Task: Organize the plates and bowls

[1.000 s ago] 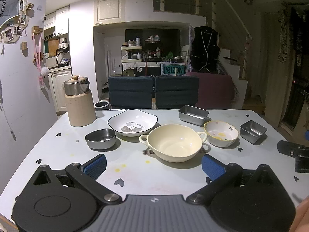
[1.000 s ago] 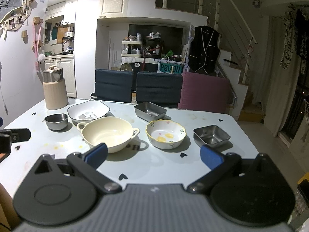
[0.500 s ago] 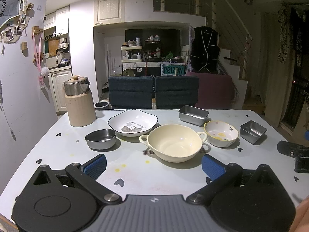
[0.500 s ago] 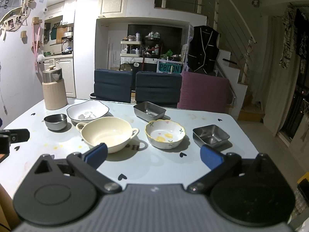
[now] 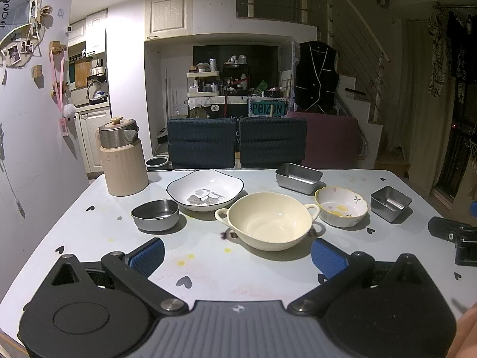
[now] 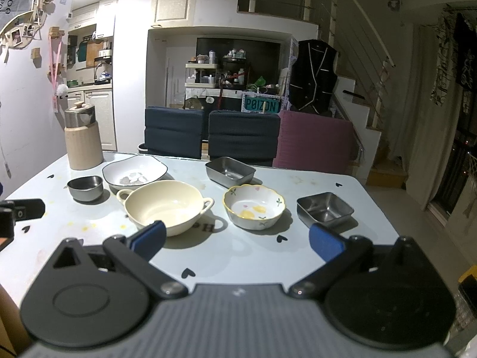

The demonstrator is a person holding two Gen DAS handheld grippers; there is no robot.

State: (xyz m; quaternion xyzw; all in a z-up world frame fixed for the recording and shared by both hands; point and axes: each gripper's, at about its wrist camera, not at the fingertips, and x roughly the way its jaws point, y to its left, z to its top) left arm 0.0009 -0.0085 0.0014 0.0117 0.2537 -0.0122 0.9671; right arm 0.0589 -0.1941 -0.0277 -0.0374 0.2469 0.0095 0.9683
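A cream two-handled bowl (image 5: 266, 222) (image 6: 165, 205) sits mid-table. Behind it lies a white square plate with a leaf print (image 5: 205, 189) (image 6: 134, 174). A small round steel bowl (image 5: 155, 214) (image 6: 85, 188) is at the left. A flowered bowl with a yellow rim (image 5: 341, 205) (image 6: 254, 205) is to the right. A long steel tray (image 5: 298, 177) (image 6: 230, 171) and a small square steel tray (image 5: 391, 203) (image 6: 325, 208) stand further right. My left gripper (image 5: 237, 256) and right gripper (image 6: 235, 240) are open and empty, above the table's near edge.
A beige jug with a steel lid (image 5: 122, 158) (image 6: 82, 138) stands at the table's back left. Dark blue chairs (image 5: 235, 143) and a purple chair (image 6: 313, 143) line the far side. The table's right edge (image 6: 384, 217) drops to the floor.
The right gripper has moved slightly forward and left toward the bowls. The left gripper has not visibly moved.
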